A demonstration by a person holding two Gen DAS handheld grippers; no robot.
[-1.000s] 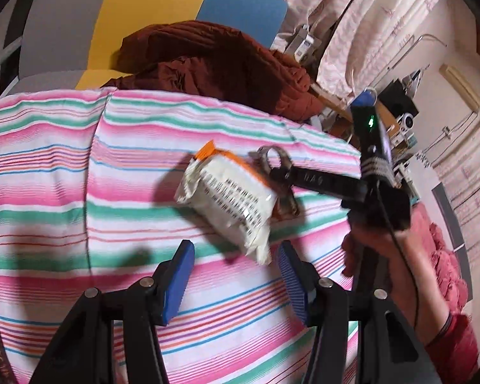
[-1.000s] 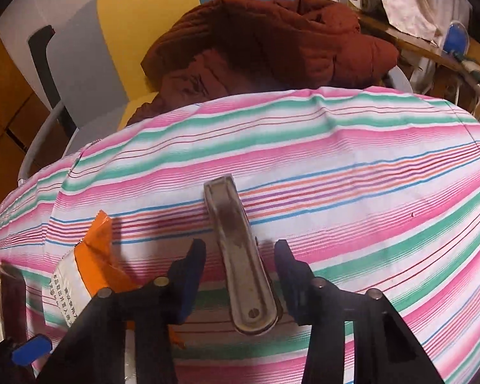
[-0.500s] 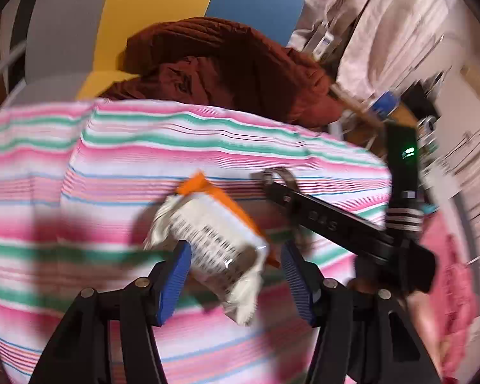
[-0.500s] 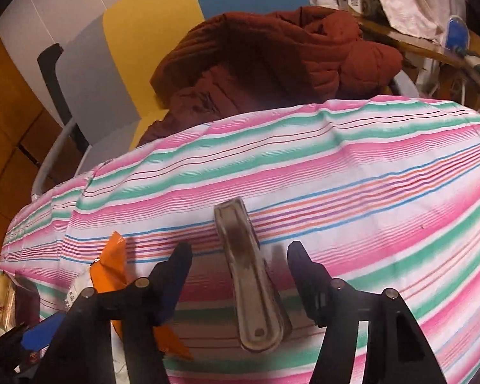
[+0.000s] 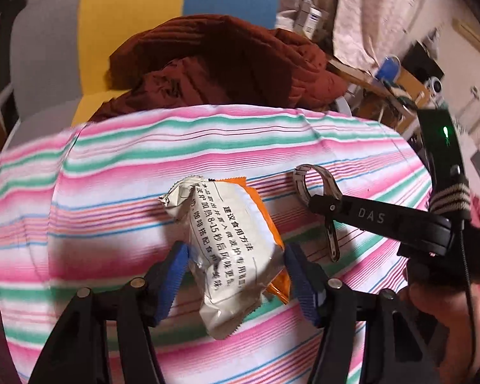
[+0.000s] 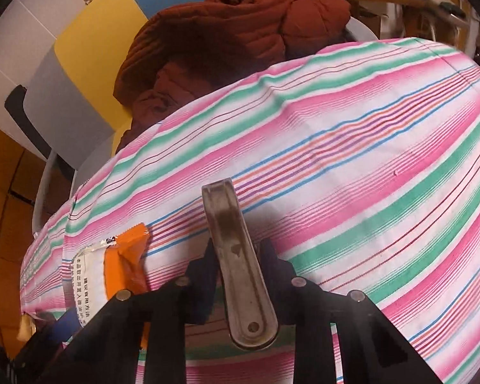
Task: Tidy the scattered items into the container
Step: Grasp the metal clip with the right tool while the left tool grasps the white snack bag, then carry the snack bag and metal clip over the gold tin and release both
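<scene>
A white and orange snack packet (image 5: 236,249) lies on the striped cloth, between the blue pads of my left gripper (image 5: 236,265), whose jaws stand close on both its sides. It also shows at lower left in the right wrist view (image 6: 112,272). A worn metal clip (image 6: 240,268) sits between the fingers of my right gripper (image 6: 236,256), which have closed onto its sides. The clip (image 5: 320,198) and the right gripper (image 5: 323,204) also show in the left wrist view. No container is in view.
The striped cloth (image 5: 112,176) covers a rounded surface. A dark red jacket (image 5: 224,64) is heaped beyond its far edge, against a yellow, blue and grey backrest (image 5: 128,16). A cluttered desk (image 5: 393,76) stands at the back right.
My left gripper has moved forward over the packet and its jaws now flank it. My right gripper's jaws have closed in onto the metal clip.
</scene>
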